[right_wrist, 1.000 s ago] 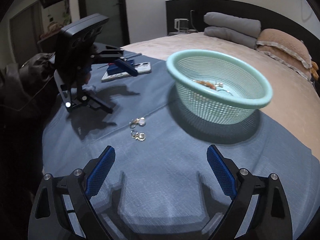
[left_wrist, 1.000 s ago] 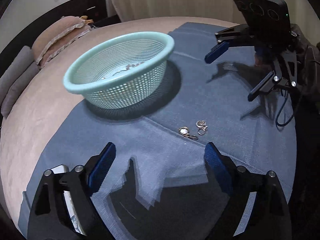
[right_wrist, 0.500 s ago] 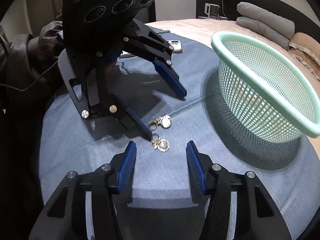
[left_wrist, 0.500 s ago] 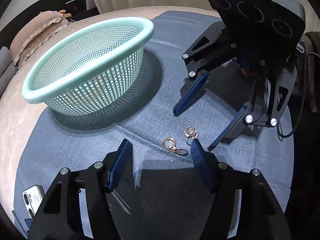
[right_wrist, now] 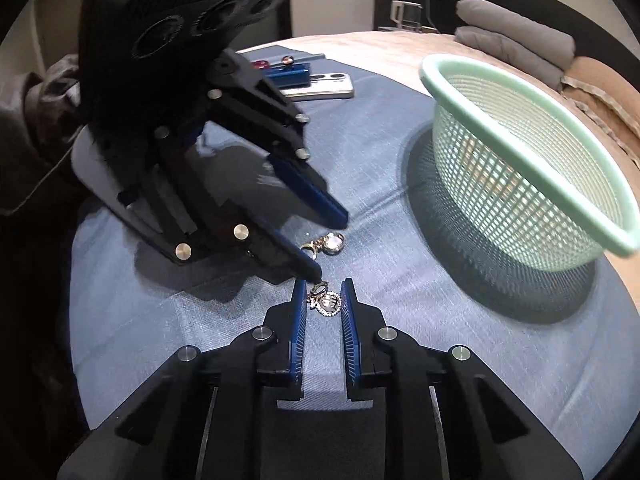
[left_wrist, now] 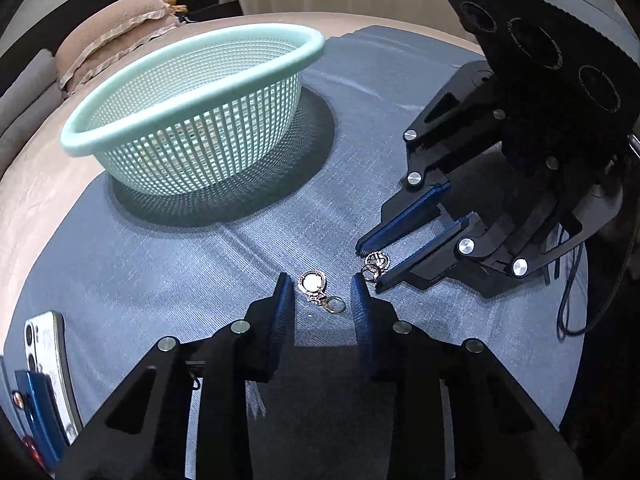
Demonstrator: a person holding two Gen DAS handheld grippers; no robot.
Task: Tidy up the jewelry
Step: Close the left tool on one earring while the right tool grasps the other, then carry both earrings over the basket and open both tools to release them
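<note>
Blue cloth [left_wrist: 168,280] covers the bed, and on it 2 small pendants lie side by side near the middle, in front of the mint mesh basket [left_wrist: 192,120]; the left gripper [left_wrist: 320,294] has just been closing, its blue pads now straddling the first pendant [left_wrist: 314,282], whose clasp points back between them, with a gap showing on each side, so nothing is pinched; the right gripper [right_wrist: 324,300] has also just been closing, its pads drawn narrow around the second pendant [right_wrist: 326,302], which lies on the cloth between the tips; whether they press it I cannot tell; both tools point tip to tip, almost touching; a phone [left_wrist: 48,360] rests near the cloth's edge, far from the basket.
</note>
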